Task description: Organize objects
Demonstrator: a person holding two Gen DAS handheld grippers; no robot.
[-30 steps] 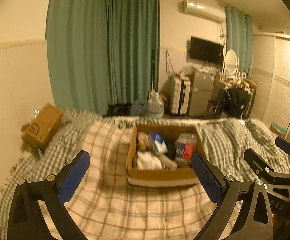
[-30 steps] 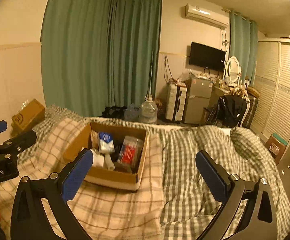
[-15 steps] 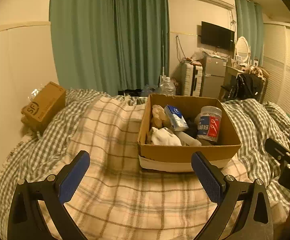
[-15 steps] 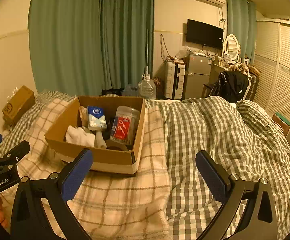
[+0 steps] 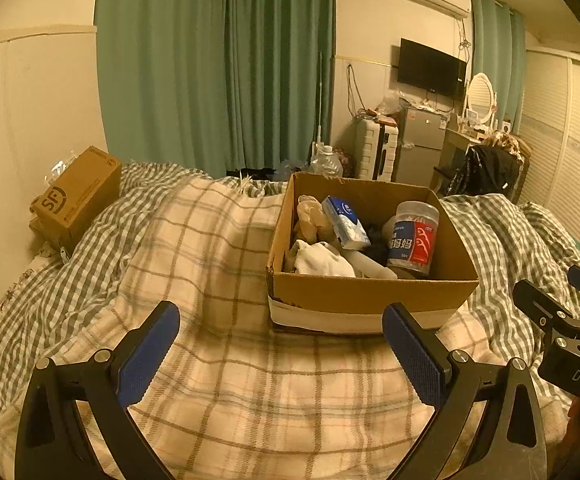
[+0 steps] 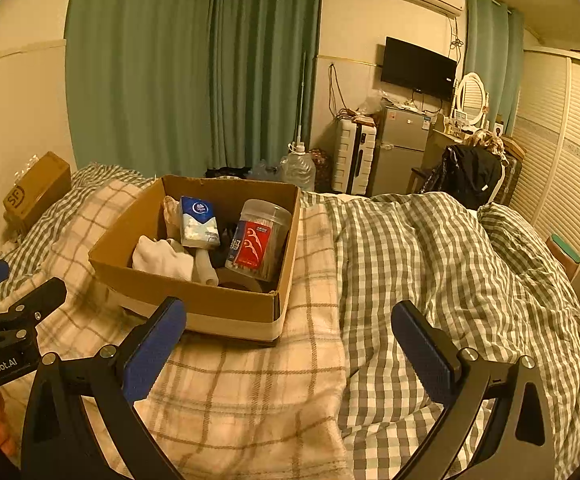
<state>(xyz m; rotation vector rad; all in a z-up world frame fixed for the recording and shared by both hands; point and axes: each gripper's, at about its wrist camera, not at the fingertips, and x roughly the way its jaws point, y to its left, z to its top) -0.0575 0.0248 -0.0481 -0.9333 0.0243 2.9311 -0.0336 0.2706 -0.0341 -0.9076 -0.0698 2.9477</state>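
Note:
An open cardboard box point(image 5: 370, 294) point(image 6: 225, 306) sits on a pale plaid blanket point(image 5: 225, 264) on the bed. Inside it are a clear jar of floss picks with a red and blue label point(image 5: 413, 238) point(image 6: 255, 242), a blue and white tissue pack point(image 5: 346, 222) point(image 6: 198, 222), white cloth point(image 5: 322, 260) point(image 6: 161, 258) and a beige cloth point(image 5: 310, 216). My left gripper point(image 5: 279, 354) stands open just in front of the box's near wall, holding nothing. My right gripper point(image 6: 287, 350) is open too, low over the blanket at the box's near right corner.
A shut brown carton point(image 5: 75, 198) lies at the bed's left edge by the wall. A green checked duvet point(image 6: 430, 264) covers the right of the bed. Beyond the bed are green curtains, a water jug point(image 6: 298, 168), a fridge point(image 6: 402, 148) and a wardrobe.
Both grippers have come closer to the cardboard box, which fills more of each view. Both stay open. Nothing in the box has moved.

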